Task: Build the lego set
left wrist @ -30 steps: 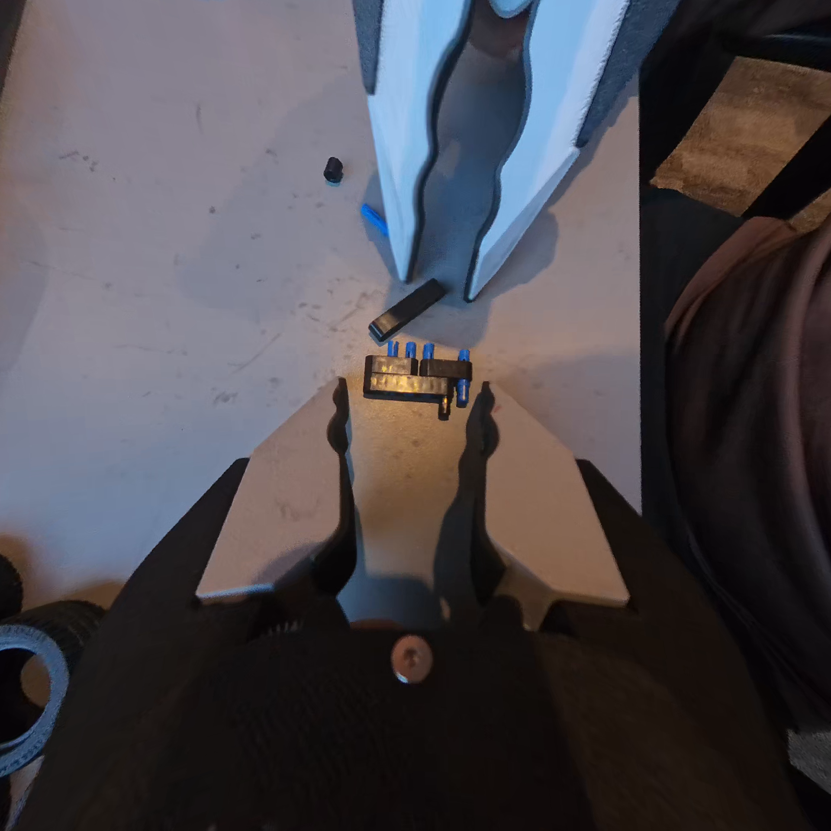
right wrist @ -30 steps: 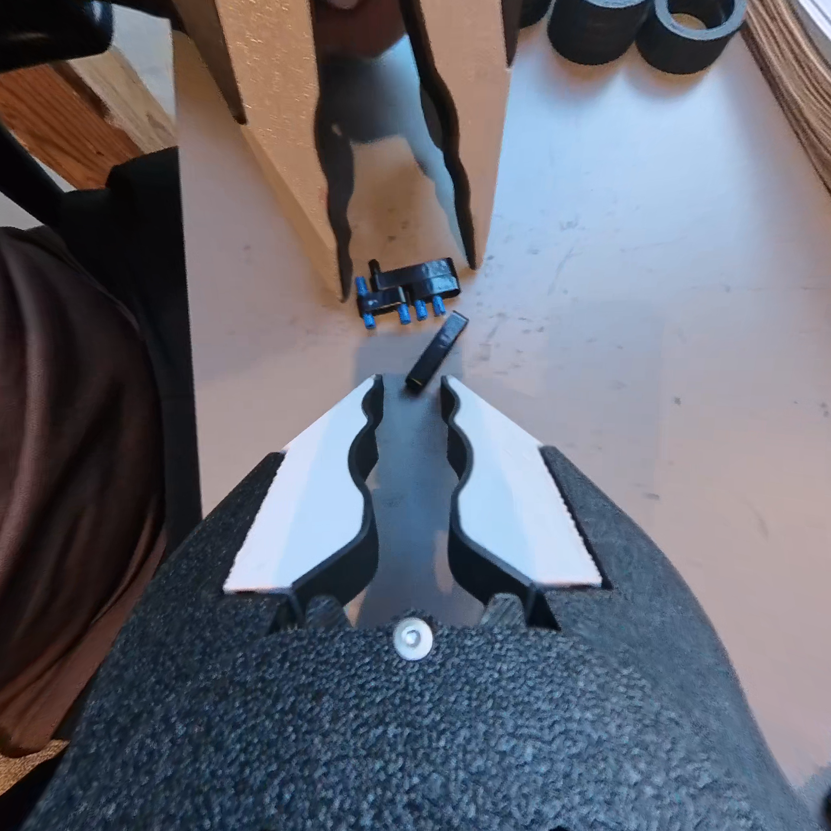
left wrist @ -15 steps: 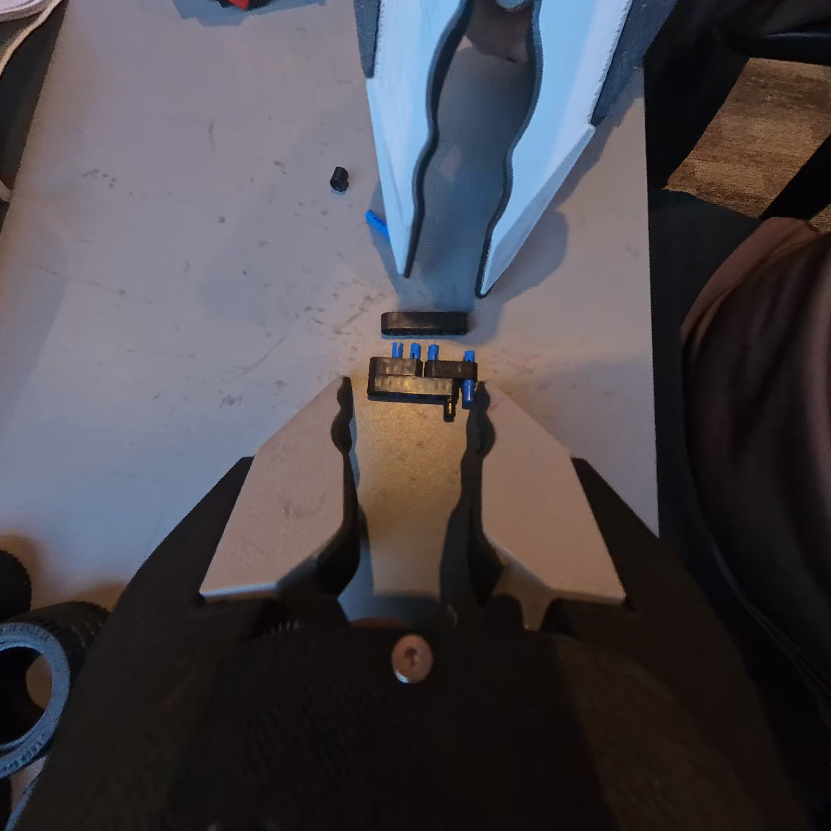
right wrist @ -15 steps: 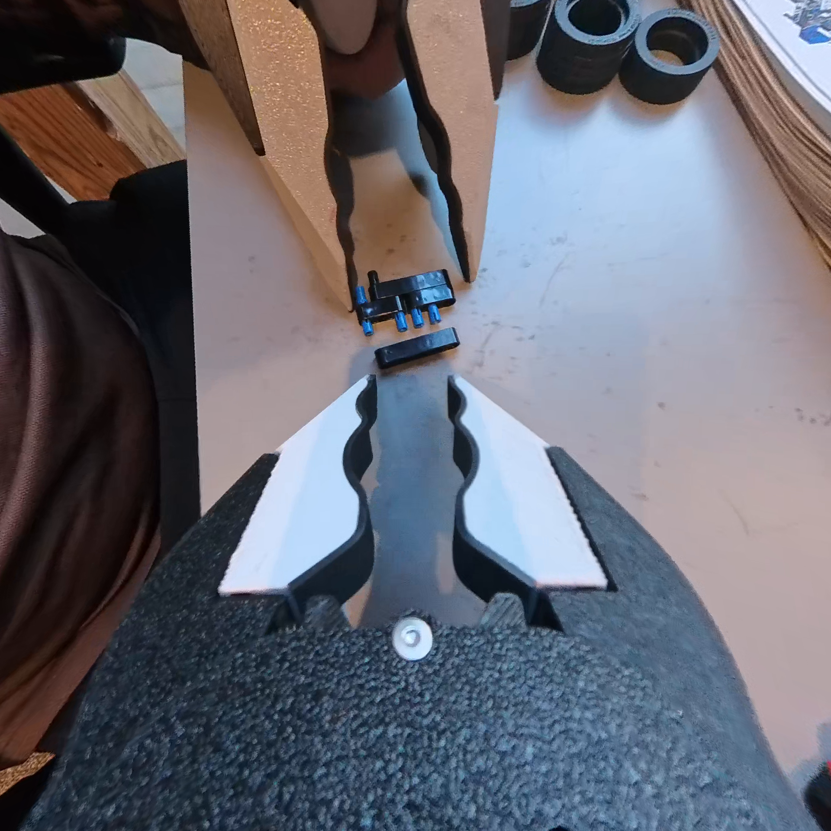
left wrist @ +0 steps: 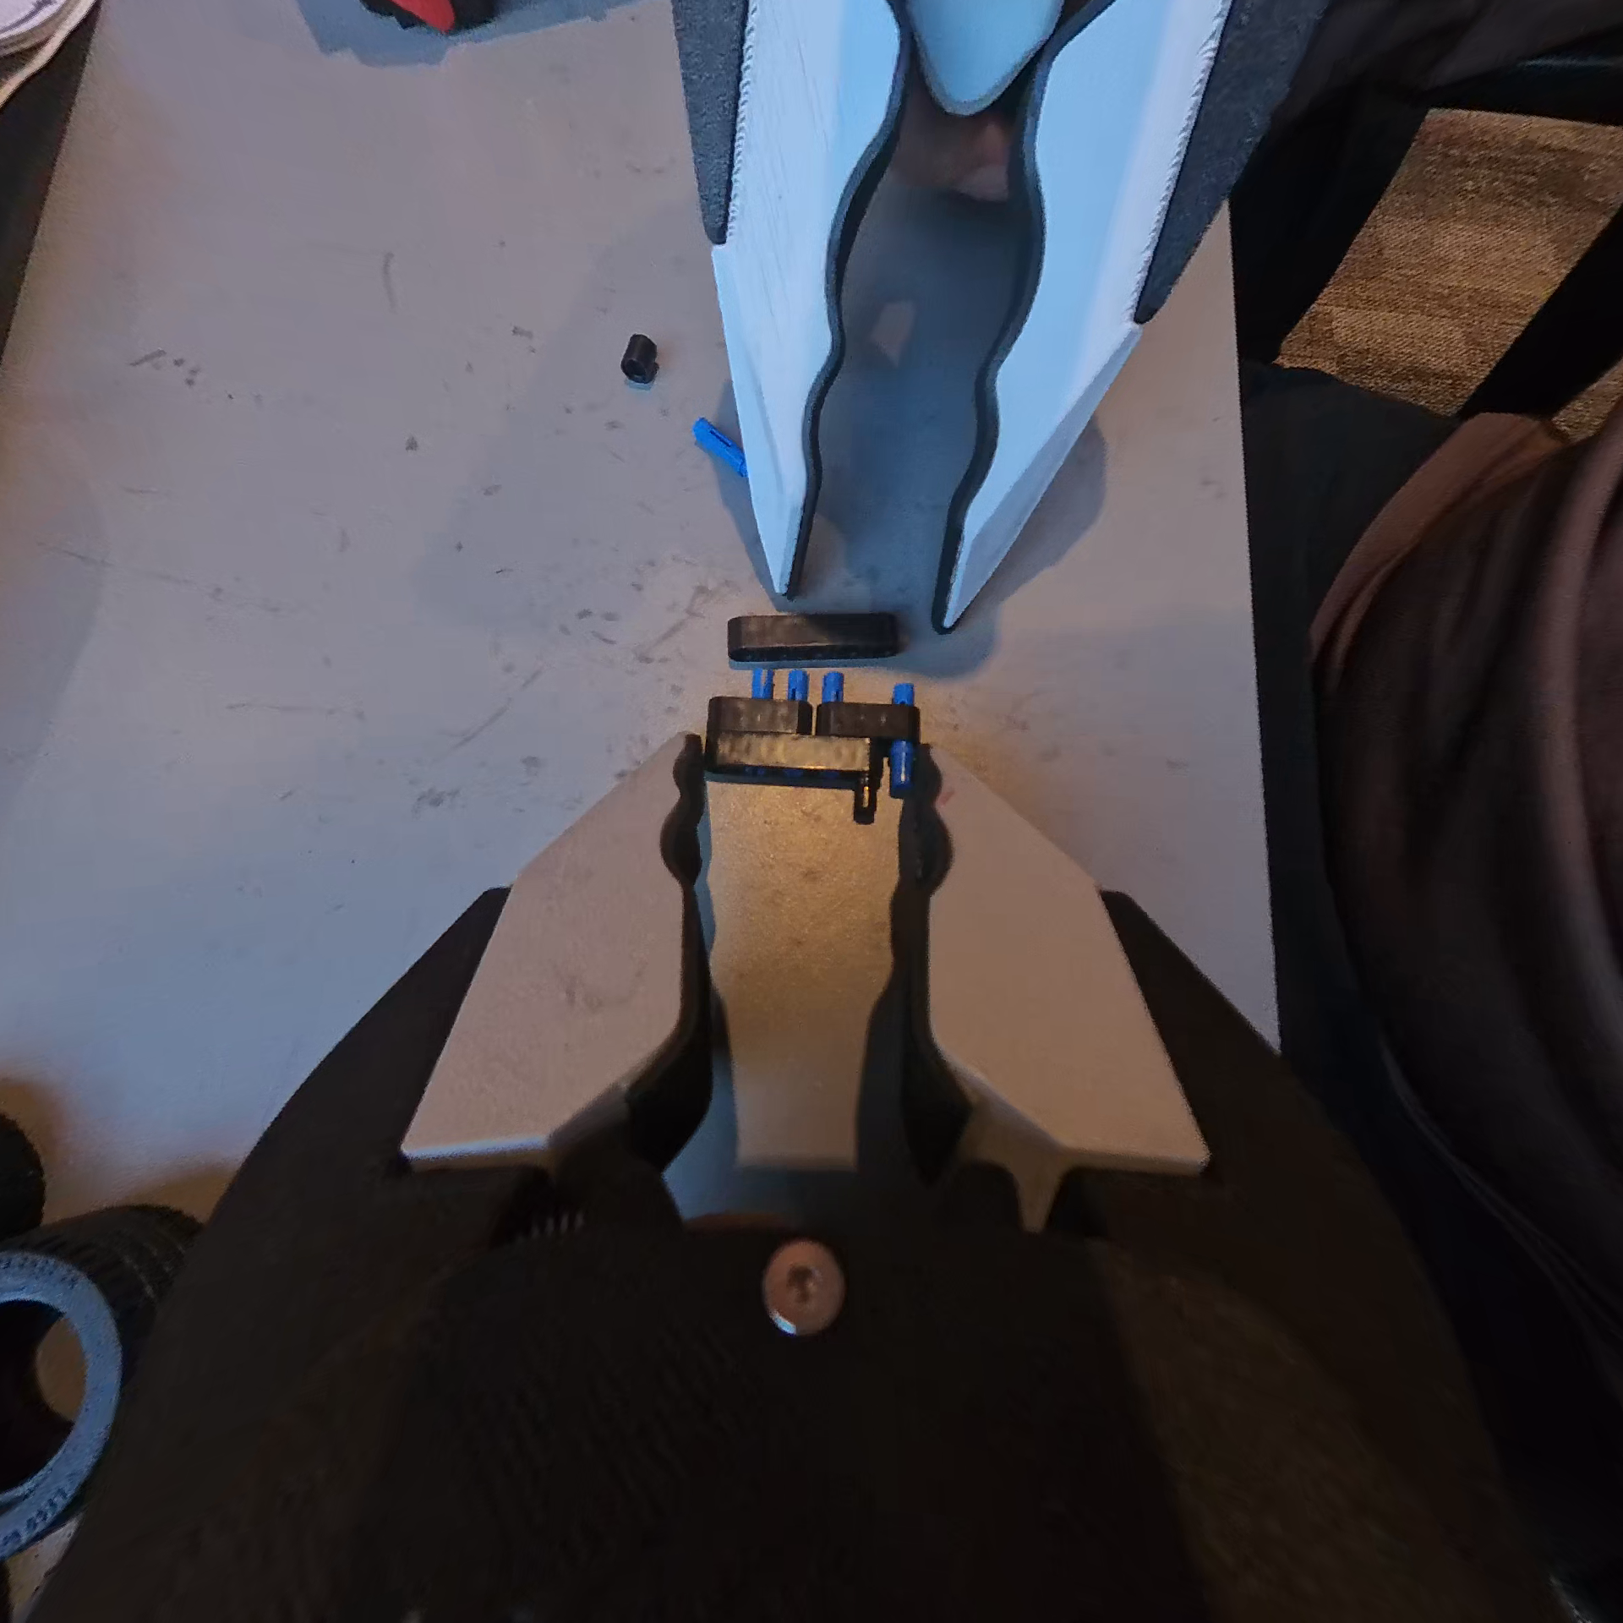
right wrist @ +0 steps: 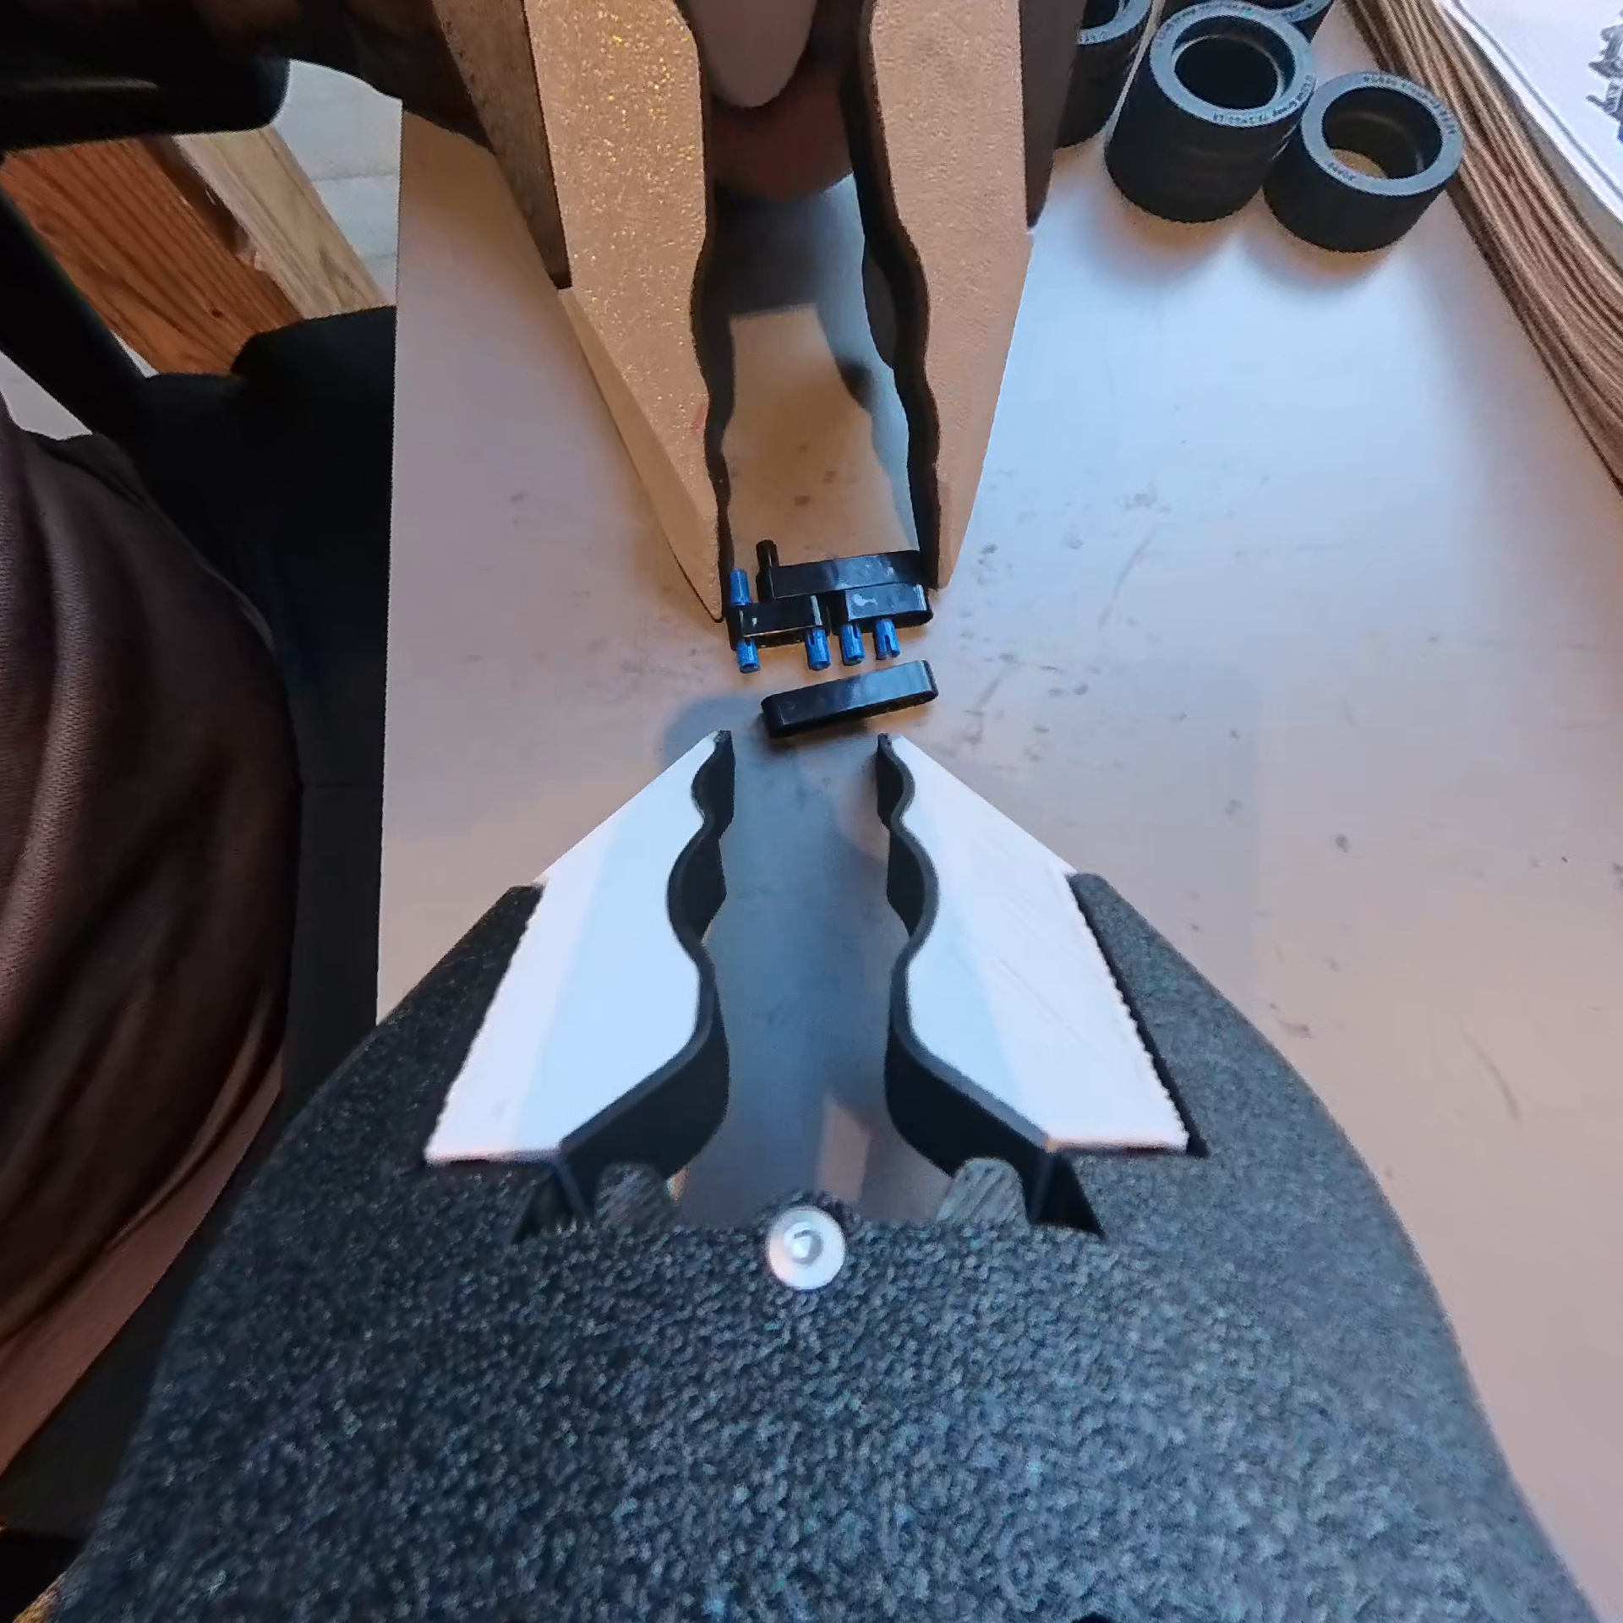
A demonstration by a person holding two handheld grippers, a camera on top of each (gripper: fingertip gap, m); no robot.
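My left gripper (left wrist: 799, 773) and right gripper (right wrist: 804, 746) stood apart, unloaded; the loose beam (right wrist: 847, 700), light, stiff and slick, lay at 12 o'clock, best pinched across its long flat sides.

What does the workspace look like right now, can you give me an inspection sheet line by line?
Surface: pale table, scuffed.
Job's things: black assembly with blue pins between both grippers; loose black beam lying apart from its pins.
Clutter: small black bush, blue pin, black tyres, paper sheets, red piece.
Grippers: left gripper open, jaws at the assembly's ends; right gripper open, empty, behind the beam.
Cables: nothing seen.
Surroundings: person's dark clothing, wooden floor.
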